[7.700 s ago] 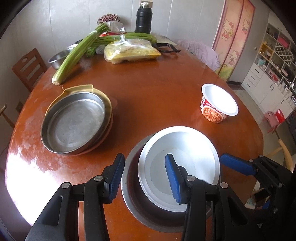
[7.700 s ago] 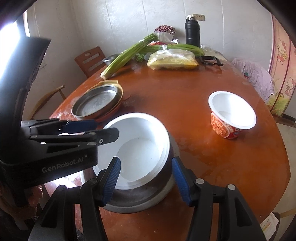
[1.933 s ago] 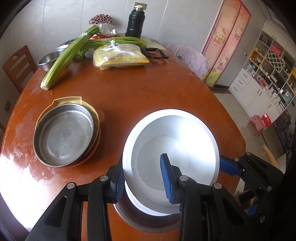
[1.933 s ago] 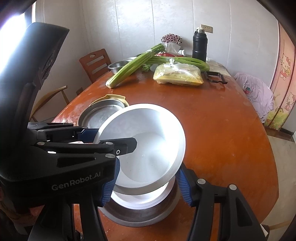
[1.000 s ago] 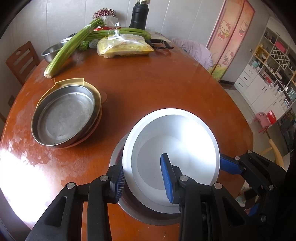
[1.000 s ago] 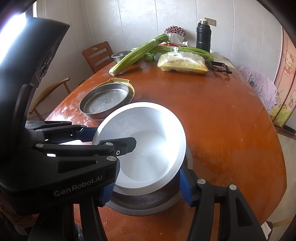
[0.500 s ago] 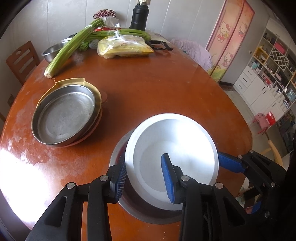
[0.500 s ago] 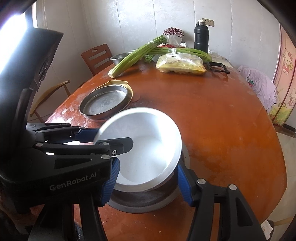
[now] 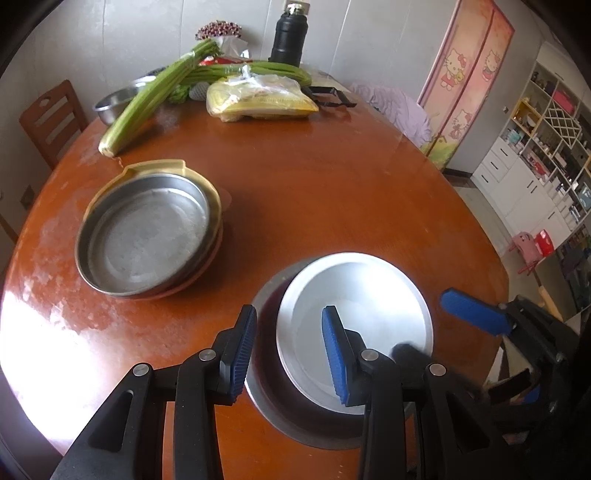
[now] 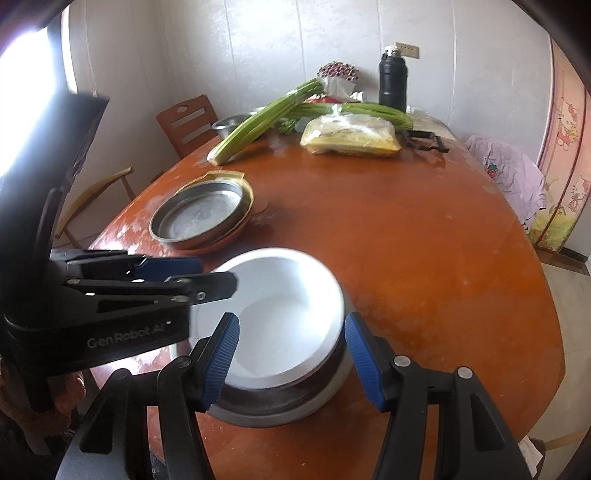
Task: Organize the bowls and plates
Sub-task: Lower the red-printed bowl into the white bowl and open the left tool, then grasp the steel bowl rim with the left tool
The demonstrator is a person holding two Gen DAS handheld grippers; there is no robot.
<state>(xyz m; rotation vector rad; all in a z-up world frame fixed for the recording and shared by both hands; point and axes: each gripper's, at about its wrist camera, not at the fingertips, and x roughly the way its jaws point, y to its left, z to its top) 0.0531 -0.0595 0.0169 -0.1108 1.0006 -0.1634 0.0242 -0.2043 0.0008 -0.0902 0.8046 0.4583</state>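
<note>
Now the white bowl [image 9: 373,317] rim sits untouched between left gripper [image 9: 290,350] pads

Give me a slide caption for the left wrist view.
Left gripper open astride the rim of a white bowl nested in a metal bowl, beside stacked pans.

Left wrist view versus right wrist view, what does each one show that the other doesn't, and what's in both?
Only the left wrist view shows the white shelving unit and a pink stool. Only the right wrist view shows the left gripper's black body with its lettering and a second chair by the wall. Both show the white bowl sitting in the metal bowl, the stacked plates, the celery and the black flask.
</note>
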